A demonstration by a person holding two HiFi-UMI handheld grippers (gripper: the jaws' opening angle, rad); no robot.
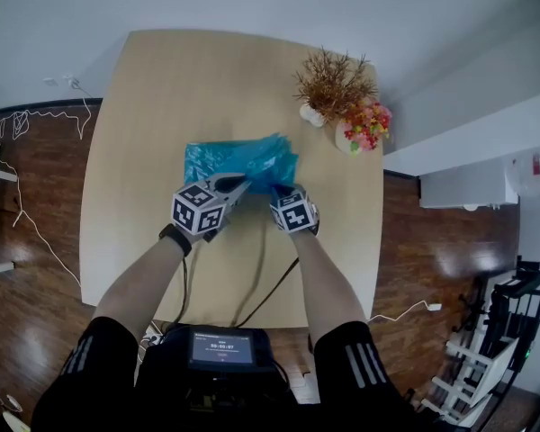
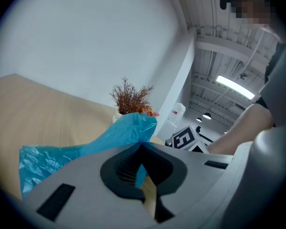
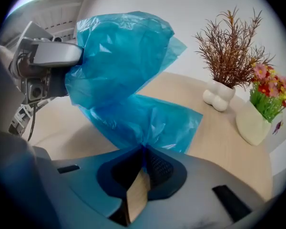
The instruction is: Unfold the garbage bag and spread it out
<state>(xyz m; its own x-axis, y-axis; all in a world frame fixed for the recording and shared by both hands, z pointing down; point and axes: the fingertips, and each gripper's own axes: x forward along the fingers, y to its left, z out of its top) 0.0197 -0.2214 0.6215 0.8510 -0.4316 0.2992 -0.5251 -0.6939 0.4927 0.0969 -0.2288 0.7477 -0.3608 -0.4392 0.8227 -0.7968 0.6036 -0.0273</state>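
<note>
A blue garbage bag (image 1: 238, 162) lies crumpled in the middle of the light wooden table (image 1: 162, 97). My left gripper (image 1: 243, 185) is shut on its near edge, and in the left gripper view a strip of blue film (image 2: 86, 149) runs out from between the closed jaws. Just to the right, my right gripper (image 1: 279, 192) is also shut on the bag. In the right gripper view the film (image 3: 133, 80) bunches into its closed jaws (image 3: 144, 149) and rises up to the left gripper (image 3: 62, 56), which holds part of the bag lifted off the table.
A white vase of dried brown branches (image 1: 328, 84) and a pale vase of red and pink flowers (image 1: 364, 126) stand near the table's right edge, beyond the bag. Cables (image 1: 252, 282) trail over the table's near edge. Dark wooden floor surrounds the table.
</note>
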